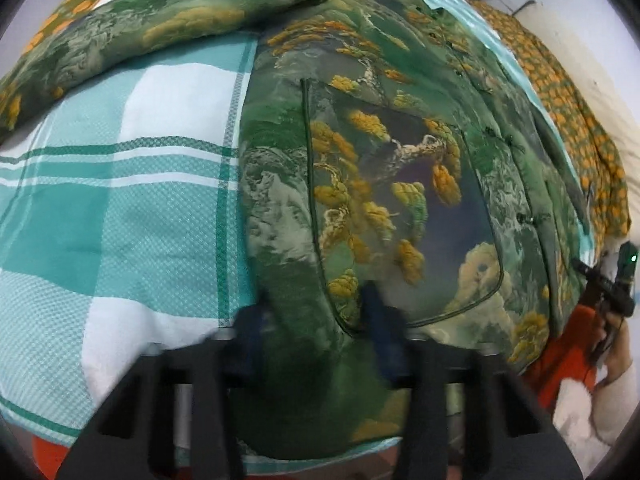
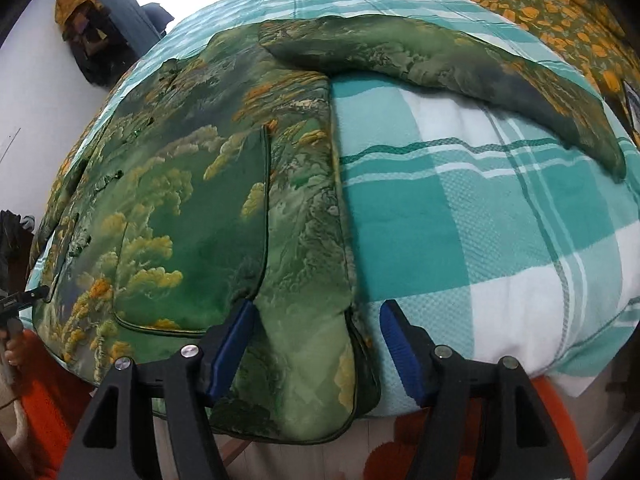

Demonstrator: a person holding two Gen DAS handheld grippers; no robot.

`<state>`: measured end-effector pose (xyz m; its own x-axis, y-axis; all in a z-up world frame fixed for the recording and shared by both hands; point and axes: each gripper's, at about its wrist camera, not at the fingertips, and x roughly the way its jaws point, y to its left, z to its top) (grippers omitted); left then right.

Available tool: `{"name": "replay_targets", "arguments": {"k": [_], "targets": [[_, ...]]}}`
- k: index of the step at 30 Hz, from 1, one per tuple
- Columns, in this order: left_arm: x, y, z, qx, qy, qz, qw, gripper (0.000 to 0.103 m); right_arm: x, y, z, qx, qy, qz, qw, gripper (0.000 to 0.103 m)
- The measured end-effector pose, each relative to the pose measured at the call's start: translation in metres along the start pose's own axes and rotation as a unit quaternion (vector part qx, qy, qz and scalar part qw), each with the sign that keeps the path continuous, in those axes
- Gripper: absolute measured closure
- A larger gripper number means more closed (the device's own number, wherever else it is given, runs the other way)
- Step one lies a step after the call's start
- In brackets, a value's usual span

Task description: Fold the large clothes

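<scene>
A padded green jacket (image 1: 400,180) printed with yellow trees lies flat on the bed, front up, one sleeve (image 1: 180,28) stretched sideways across the cover. My left gripper (image 1: 316,324) is down at the jacket's near hem beside the pocket corner. Its fingers are blurred and a ridge of fabric fills the gap between them. In the right wrist view the jacket (image 2: 208,200) runs away from me. My right gripper (image 2: 316,328) straddles its near corner: one blue pad (image 2: 236,340) touches the fabric, the other stands apart on the bed cover.
A teal and white plaid cover (image 2: 480,220) spreads over the bed. An orange-flowered blanket (image 2: 540,4) lies along the far side. A person's hand (image 1: 616,356) and orange garment (image 1: 560,352) show at the right edge. Clothes hang on the wall (image 2: 84,36).
</scene>
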<state>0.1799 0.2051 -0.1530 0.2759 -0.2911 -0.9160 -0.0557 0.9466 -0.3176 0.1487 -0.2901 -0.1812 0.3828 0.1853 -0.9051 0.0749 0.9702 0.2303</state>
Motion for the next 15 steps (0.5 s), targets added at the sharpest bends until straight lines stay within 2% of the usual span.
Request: {"name": "replay_targets", "arguments": {"k": [1,2,5,11,13,15], "targets": [[-0.009,0.002,-0.009,-0.003,-0.001,-0.005,1.0000,0.078,-0.001,-0.002,0.000,0.009,0.000,0.010,1.000,0.071],[-0.012,0.000,-0.011,-0.005,-0.005,-0.008,0.9999,0.082,-0.002,-0.003,-0.001,0.013,-0.004,0.010,1.000,0.075],[-0.016,-0.008,-0.017,0.004,-0.013,-0.005,0.9999,0.085,-0.009,0.005,-0.002,-0.003,-0.013,0.000,1.000,0.087],[-0.022,-0.022,-0.037,0.031,-0.009,0.001,0.9995,0.085,-0.036,0.016,-0.006,-0.031,-0.027,-0.019,0.999,0.089],[-0.021,-0.016,-0.042,0.035,-0.010,0.017,0.9992,0.078,-0.040,0.015,-0.009,-0.039,-0.026,-0.030,0.998,0.089],[-0.021,-0.015,-0.037,0.028,-0.015,0.030,0.9990,0.062,-0.039,0.018,-0.010,-0.052,-0.034,-0.047,0.997,0.086]]}}
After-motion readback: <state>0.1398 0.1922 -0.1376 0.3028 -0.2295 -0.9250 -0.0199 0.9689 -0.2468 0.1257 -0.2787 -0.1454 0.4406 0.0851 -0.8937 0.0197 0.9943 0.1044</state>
